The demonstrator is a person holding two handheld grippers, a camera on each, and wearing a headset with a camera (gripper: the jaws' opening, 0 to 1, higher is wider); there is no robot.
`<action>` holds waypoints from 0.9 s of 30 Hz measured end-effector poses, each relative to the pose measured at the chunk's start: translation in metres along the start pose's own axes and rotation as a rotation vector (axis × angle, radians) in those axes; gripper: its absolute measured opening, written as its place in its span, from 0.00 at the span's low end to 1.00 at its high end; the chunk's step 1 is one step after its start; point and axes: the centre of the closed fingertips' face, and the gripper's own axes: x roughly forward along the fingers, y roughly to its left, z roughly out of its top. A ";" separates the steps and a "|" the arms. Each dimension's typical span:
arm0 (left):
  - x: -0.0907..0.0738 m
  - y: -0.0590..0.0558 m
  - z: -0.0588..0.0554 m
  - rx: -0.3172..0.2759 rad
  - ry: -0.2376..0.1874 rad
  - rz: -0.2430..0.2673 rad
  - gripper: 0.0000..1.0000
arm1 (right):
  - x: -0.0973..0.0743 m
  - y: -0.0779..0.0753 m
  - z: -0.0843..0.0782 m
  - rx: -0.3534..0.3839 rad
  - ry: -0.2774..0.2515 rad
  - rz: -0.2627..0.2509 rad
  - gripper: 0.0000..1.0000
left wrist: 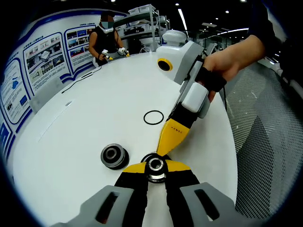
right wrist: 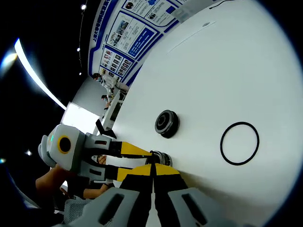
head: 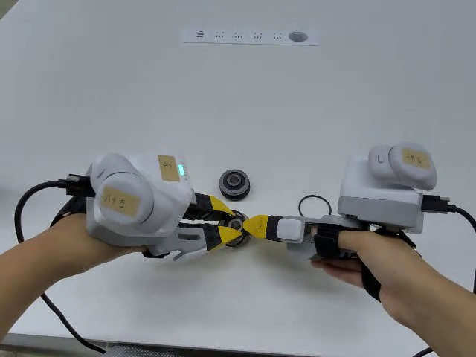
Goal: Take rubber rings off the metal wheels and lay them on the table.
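My left gripper [head: 227, 225] is shut on a small metal wheel [head: 237, 222] just above the table; in the left gripper view the wheel [left wrist: 156, 166] sits between the yellow jaws with its dark rubber ring still around it. My right gripper [head: 256, 225] comes in from the right, its yellow jaws pressed together at that wheel's rim, pinching the ring's edge [left wrist: 152, 156]. In the right gripper view the same wheel [right wrist: 162, 158] lies just past the tips. A second wheel [head: 234, 184] [left wrist: 113, 156] [right wrist: 166, 123] with its ring on lies on the table. One loose black ring [head: 316, 205] [left wrist: 154, 117] [right wrist: 240, 143] lies flat nearby.
A white power strip [head: 251, 36] lies at the far side of the white table [head: 111, 97]. Black cables [head: 30, 197] trail from both grippers near the front edge. A person [left wrist: 106, 35] stands at the table's far end.
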 end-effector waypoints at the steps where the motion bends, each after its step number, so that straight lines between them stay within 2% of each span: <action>1: 0.000 0.000 0.000 -0.003 0.002 -0.001 0.14 | 0.000 0.000 0.000 0.003 0.000 0.000 0.01; 5: -0.001 0.000 0.001 -0.018 -0.003 -0.002 0.15 | 0.000 -0.001 0.000 0.020 -0.005 0.005 0.01; 10: -0.007 -0.006 0.006 -0.050 -0.032 -0.020 0.22 | -0.001 0.002 0.001 0.036 -0.009 0.015 0.01; 14: -0.014 -0.002 0.002 -0.052 -0.024 0.001 0.21 | -0.001 0.004 0.000 0.042 -0.008 0.022 0.01; 17: -0.021 0.002 0.002 -0.099 -0.046 0.023 0.23 | 0.000 0.010 0.000 0.053 -0.008 0.038 0.01; 18: -0.024 0.003 0.001 -0.135 -0.058 0.023 0.24 | 0.001 0.013 0.000 0.050 -0.008 0.042 0.01; 27: -0.048 0.017 -0.006 -0.153 -0.068 0.115 0.33 | 0.005 0.030 0.001 0.037 0.000 0.080 0.01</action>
